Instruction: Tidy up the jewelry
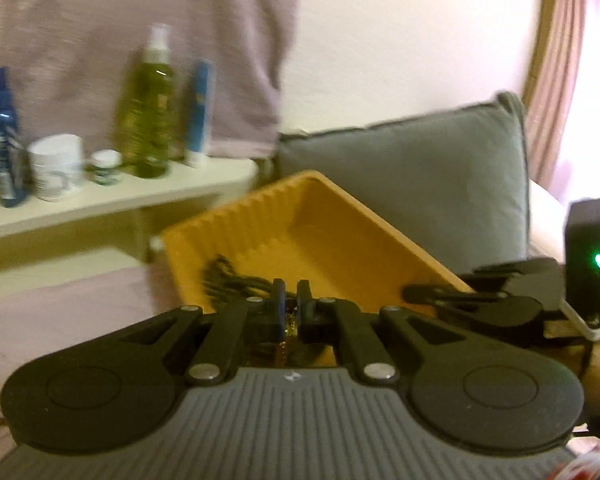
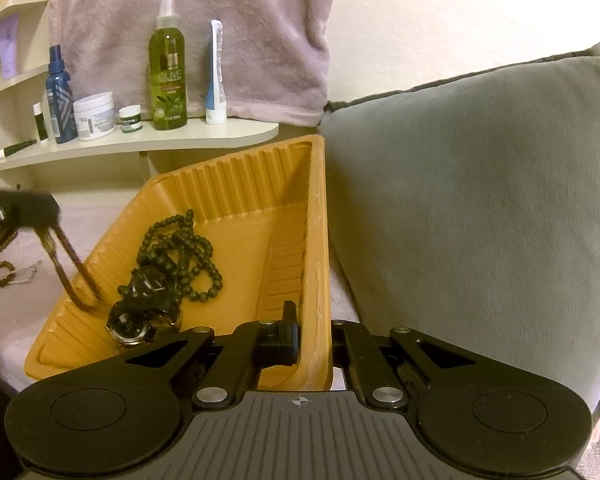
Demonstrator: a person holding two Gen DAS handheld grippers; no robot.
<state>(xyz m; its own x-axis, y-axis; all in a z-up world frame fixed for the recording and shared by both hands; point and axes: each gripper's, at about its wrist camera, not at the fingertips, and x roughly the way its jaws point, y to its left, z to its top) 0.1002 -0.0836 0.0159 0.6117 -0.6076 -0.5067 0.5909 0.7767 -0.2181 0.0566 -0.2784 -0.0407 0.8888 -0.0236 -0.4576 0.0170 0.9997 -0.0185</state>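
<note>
The right gripper [image 2: 314,332] is pinched shut on the tray [image 2: 236,216] wall, one finger inside and one outside. It should hold the tray steady. The left gripper [image 1: 291,312] has narrow jaws with something gold [image 1: 288,326] between them, just over the tray's near edge. It hangs as a blurry brown strand [image 2: 74,272] in the right view. Carry it further over the tray before letting go. Beads [image 2: 180,252] and watches [image 2: 132,326] lie left of the right jaws. The left view is blurry, so I cannot tell what the gold thing is.

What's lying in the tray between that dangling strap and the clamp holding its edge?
In the right wrist view, a black bead necklace and wristwatches lie in the orange tray, between strap and right hand-held gripper.
</note>
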